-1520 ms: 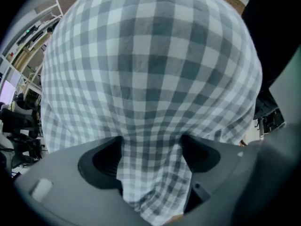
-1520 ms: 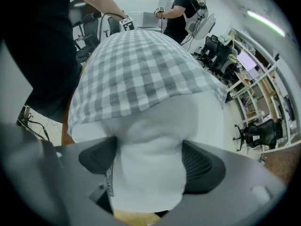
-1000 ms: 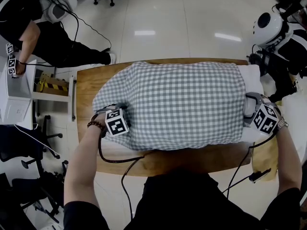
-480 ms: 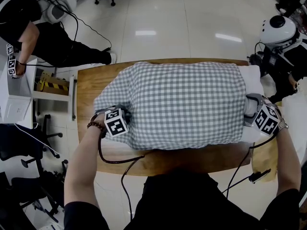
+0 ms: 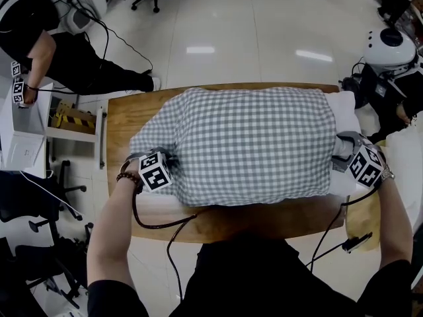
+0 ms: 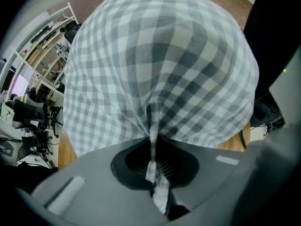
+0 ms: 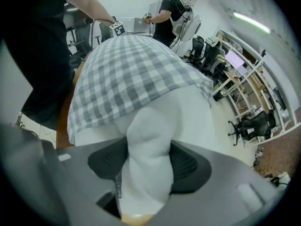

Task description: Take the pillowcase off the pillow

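Note:
A grey-and-white checked pillowcase (image 5: 244,144) covers a pillow lying across the wooden table (image 5: 122,114). The pillow's white end (image 5: 347,107) sticks out of the case on the right. My left gripper (image 5: 165,165) points down at the case's near left corner. Its jaws have just been closing and now pinch a thin fold of checked pillowcase (image 6: 155,168) between them. My right gripper (image 5: 342,152) is at the bare white end. Its jaws have just been closing too, and they squeeze a thick bunch of the white pillow (image 7: 146,164), just past the pillowcase (image 7: 127,74) hem.
A person in black (image 5: 39,38) stands at a white desk (image 5: 20,137) far left. A white-headed machine (image 5: 390,51) stands beyond the table's right end. Cables (image 5: 165,220) hang over the near table edge. Office chairs (image 5: 33,197) stand on the floor at left.
Both grippers stayed almost in place. The left one edged slightly left and the checked cloth now bunches at its tip. The machine at the right has shifted.

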`<control>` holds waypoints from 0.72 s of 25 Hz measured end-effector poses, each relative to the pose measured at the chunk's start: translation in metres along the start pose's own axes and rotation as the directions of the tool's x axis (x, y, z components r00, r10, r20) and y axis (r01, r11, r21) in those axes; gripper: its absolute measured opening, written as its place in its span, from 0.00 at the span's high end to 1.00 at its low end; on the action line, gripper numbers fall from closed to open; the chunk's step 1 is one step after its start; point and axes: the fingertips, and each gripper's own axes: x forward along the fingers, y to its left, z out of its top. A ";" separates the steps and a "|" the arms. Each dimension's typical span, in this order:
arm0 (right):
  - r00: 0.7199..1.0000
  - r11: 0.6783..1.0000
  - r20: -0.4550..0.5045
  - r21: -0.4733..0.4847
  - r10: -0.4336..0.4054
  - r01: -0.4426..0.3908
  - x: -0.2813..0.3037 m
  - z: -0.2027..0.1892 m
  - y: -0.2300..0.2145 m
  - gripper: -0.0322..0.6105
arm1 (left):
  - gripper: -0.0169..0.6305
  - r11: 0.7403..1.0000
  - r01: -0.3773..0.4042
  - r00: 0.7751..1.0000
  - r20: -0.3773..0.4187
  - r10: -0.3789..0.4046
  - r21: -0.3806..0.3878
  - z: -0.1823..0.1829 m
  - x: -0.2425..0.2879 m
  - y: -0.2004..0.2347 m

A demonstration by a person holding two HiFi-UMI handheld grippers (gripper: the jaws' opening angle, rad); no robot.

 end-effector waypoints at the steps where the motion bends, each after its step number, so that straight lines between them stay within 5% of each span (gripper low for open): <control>1: 1.000 1.000 0.002 0.000 -0.008 0.008 -0.001 0.000 0.001 0.54 | 0.95 1.000 -0.008 1.000 0.002 0.008 0.000 0.000 -0.001 -0.001; 13: 0.985 0.983 -0.006 -0.077 -0.170 0.169 -0.014 0.029 0.010 0.85 | 0.96 0.995 -0.087 0.996 0.013 0.088 -0.055 -0.041 -0.037 0.002; 18: 0.971 0.966 -0.006 -0.105 -0.238 0.236 -0.038 0.029 0.014 0.90 | 0.96 0.991 -0.110 0.994 0.018 0.111 -0.074 -0.043 -0.048 -0.003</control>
